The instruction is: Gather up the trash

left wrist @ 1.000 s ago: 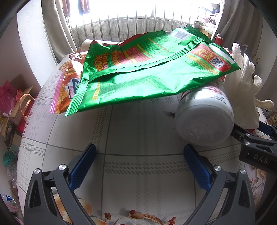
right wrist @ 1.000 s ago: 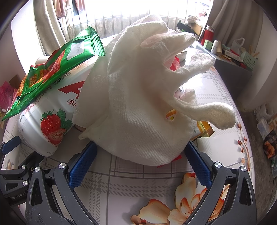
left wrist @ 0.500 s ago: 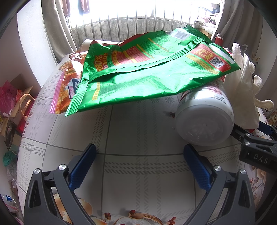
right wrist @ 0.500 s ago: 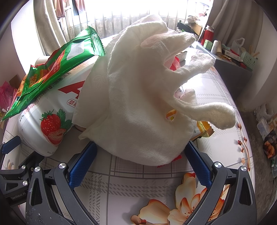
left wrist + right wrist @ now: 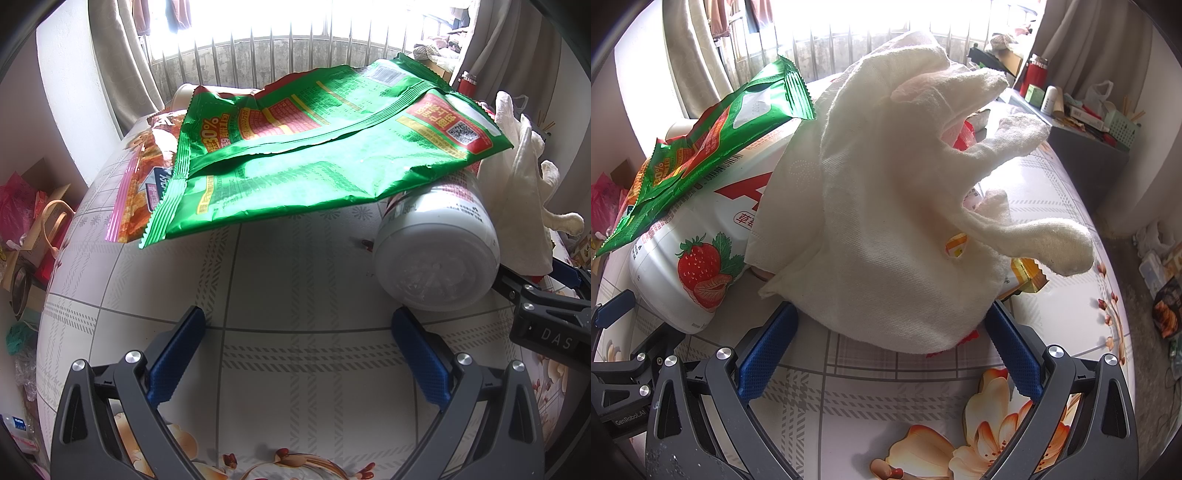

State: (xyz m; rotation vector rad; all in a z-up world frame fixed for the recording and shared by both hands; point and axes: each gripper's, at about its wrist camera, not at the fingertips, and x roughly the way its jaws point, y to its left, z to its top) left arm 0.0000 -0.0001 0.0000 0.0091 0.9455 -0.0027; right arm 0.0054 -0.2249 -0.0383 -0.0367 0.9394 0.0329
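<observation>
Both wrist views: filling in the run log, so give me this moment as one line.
left claw open, over bare table | right claw open, at white cloth | green bag on strawberry bottle | nothing held

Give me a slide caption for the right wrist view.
Open right claw faces a crumpled white cloth beside a strawberry-print bottle on its side.

Green snack bag (image 5: 314, 155) – empty, draped over white strawberry bottle (image 5: 439, 254) lying sideways on table; white cloth (image 5: 886, 206) leaning against bottle.
</observation>
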